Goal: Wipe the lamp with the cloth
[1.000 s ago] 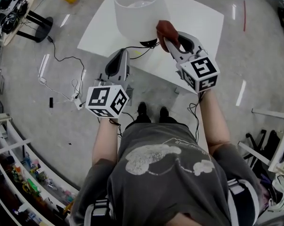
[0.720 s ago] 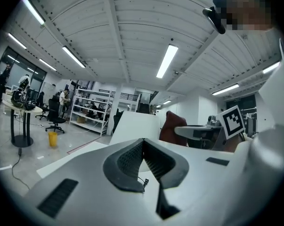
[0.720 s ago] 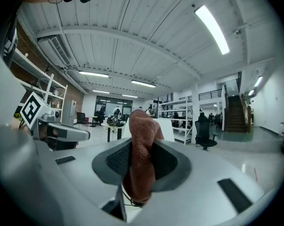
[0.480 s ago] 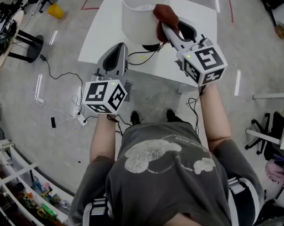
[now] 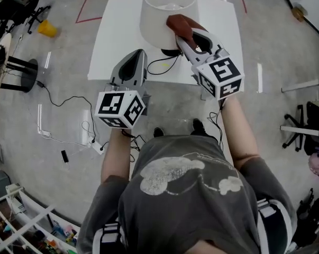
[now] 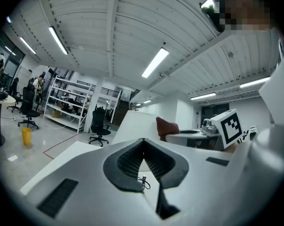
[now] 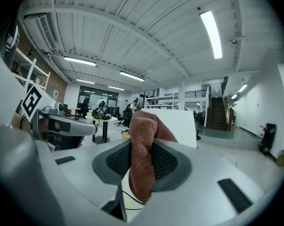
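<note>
A lamp with a white shade [image 5: 167, 12] stands on a white table [image 5: 114, 41] in the head view; its black base and cord show under the shade. My right gripper [image 5: 181, 35] is shut on a reddish-brown cloth [image 5: 179, 24], and the cloth lies against the shade's right side. In the right gripper view the cloth [image 7: 142, 147] hangs folded between the jaws, with the shade [image 7: 179, 126] just behind it. My left gripper [image 5: 131, 65] hovers at the table's near edge, left of the lamp, shut and empty; its own view shows the shade [image 6: 132, 128] and the cloth [image 6: 166, 127] ahead.
A black cord [image 5: 162, 62] runs from the lamp's base over the table edge. More cables and a power strip [image 5: 93, 144] lie on the grey floor at left. A yellow object [image 5: 46, 28] and a round stand [image 5: 19, 67] sit far left; chairs stand at right.
The right gripper has carried the cloth up against the lampshade's right side. The head view has shifted, so the table and lamp sit more central. The left gripper stays near the table edge.
</note>
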A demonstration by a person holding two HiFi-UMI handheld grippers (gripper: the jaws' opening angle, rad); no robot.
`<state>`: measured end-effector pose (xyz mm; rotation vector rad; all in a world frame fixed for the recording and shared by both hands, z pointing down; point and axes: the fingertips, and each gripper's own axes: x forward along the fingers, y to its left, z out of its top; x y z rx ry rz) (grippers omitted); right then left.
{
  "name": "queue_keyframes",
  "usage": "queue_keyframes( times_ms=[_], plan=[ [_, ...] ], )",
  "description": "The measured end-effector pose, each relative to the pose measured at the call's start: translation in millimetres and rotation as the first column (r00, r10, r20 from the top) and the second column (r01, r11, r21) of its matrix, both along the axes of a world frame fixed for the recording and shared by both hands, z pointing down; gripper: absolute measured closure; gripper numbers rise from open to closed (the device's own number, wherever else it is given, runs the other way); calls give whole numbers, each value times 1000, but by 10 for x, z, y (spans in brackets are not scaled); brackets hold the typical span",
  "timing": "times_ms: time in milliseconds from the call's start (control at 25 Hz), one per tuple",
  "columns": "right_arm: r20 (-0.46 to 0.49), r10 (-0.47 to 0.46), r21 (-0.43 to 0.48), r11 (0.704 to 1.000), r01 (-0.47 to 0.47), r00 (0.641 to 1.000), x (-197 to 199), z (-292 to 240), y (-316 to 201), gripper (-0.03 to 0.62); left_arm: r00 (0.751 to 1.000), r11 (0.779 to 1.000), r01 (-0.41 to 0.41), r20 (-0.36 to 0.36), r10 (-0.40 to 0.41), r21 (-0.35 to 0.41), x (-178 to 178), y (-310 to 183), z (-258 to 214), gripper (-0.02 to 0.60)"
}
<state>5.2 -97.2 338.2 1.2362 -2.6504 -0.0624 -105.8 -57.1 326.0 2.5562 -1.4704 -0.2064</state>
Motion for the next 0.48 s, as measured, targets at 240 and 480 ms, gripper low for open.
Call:
queue_keyframes(
  times_ms=[240, 480],
  plan=[
    [-3, 71, -86, 994, -71, 997, -67, 390, 81, 497, 998, 997, -70, -5, 70, -23, -59, 29, 96, 574],
    [-26, 123, -157, 979, -126, 992, -171, 719, 147, 497, 994, 992, -111, -13, 110, -59, -207, 79, 219, 574]
  ],
)
